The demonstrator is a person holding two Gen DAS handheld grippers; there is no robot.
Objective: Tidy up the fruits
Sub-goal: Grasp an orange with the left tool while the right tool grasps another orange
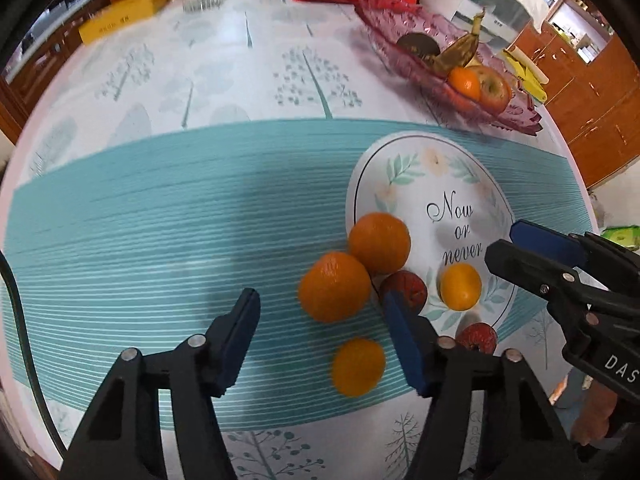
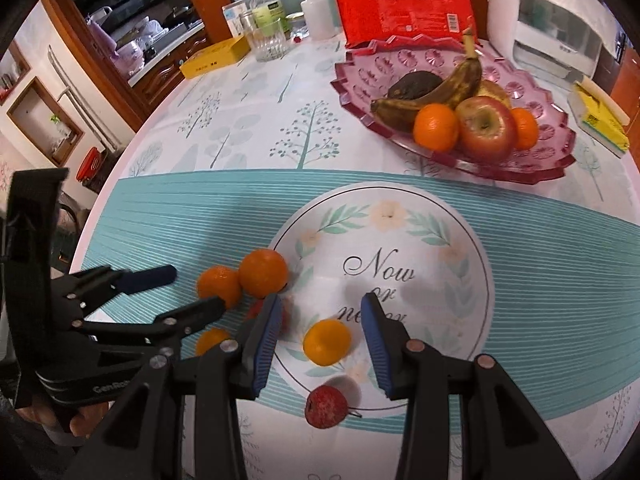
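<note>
Wooden cabinets ring the round table (image 2: 248,92), whose smooth cloth is printed with pale trees and a ribbed teal band. We see the left gripper (image 1: 320,312) pointing steeply down, its black arms ending in ridged blue pads that stand apart with nothing pressed between them; a small glossy yellow-orange citrus (image 1: 359,367) lies on the teal stripes in that gap, touching neither pad. Just beyond it sit two larger dimpled oranges, one (image 1: 334,286) leaning against the other (image 1: 379,242), with a dark red rough-skinned fruit (image 1: 404,286) tucked beside them. We find the right gripper (image 2: 320,340) with its jaws part open too, holding nothing; a second small round citrus (image 2: 327,342) rests between them on the printed white circle (image 2: 460,280) lettered "Now or never". Nearer the camera, a bumpy red fruit (image 2: 326,406) with a thin stem lies at that circle's edge. Further out, a scalloped pink glass dish (image 2: 532,164) holds a browned banana (image 2: 440,92), a shiny red apple (image 2: 486,128) and two mandarins, one (image 2: 436,127) in front of the banana. A crinkled red packet (image 2: 400,4) stands behind it.
</note>
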